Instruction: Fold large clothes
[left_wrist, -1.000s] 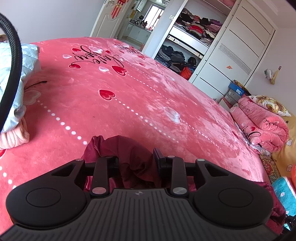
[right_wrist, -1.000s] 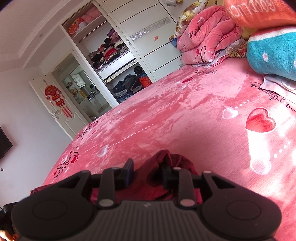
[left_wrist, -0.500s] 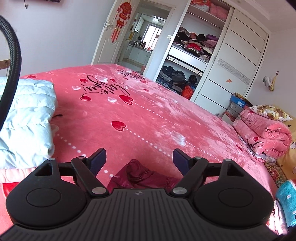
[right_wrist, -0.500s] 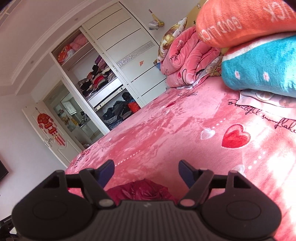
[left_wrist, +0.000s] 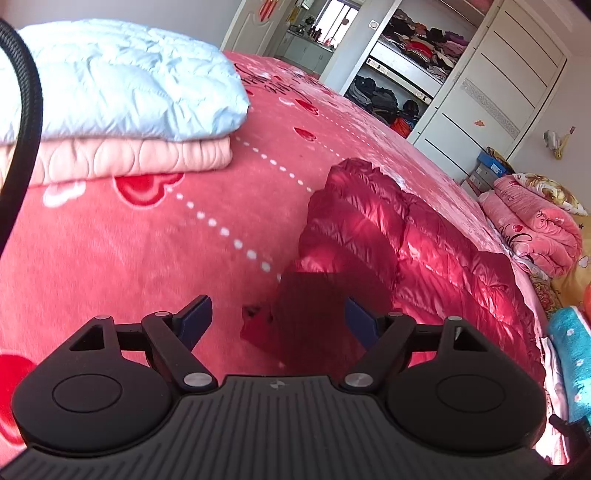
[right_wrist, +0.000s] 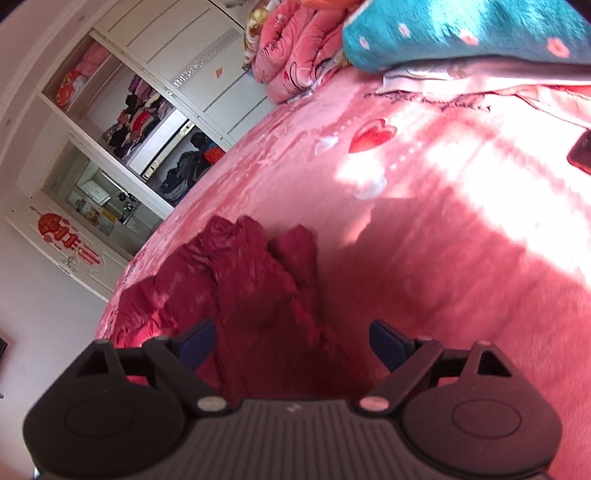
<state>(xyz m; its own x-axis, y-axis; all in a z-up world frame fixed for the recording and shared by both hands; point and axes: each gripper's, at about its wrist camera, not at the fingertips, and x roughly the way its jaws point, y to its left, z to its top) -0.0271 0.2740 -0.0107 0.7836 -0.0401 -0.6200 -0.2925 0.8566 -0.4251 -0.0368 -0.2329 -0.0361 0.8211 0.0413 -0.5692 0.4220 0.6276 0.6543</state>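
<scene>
Pink bedspread (left_wrist: 147, 240) is lying under both grippers. Left gripper (left_wrist: 279, 314) is hovering with jaws spread, freshly opened, the red jacket (left_wrist: 388, 236) ahead and partly between its fingers, ungripped. Right gripper (right_wrist: 291, 338) is likewise gaping, jaws just opening, jacket (right_wrist: 251, 280) between its fingers, unpinched.

The dark red puffer jacket (left_wrist: 406, 236), clamped in both grippers a second ago, has been released and is now spread on the pink bedspread (left_wrist: 147, 258). The jaws of the left gripper (left_wrist: 279, 317) have been opened wide; the jacket's cuff is seen between them, untouched. The jaws of the right gripper (right_wrist: 291, 341) have just been opening, with jacket fabric lying between them, not pressed. The folded light blue and pink quilted stack (left_wrist: 122, 110) is now seen much nearer in the left wrist view.
</scene>
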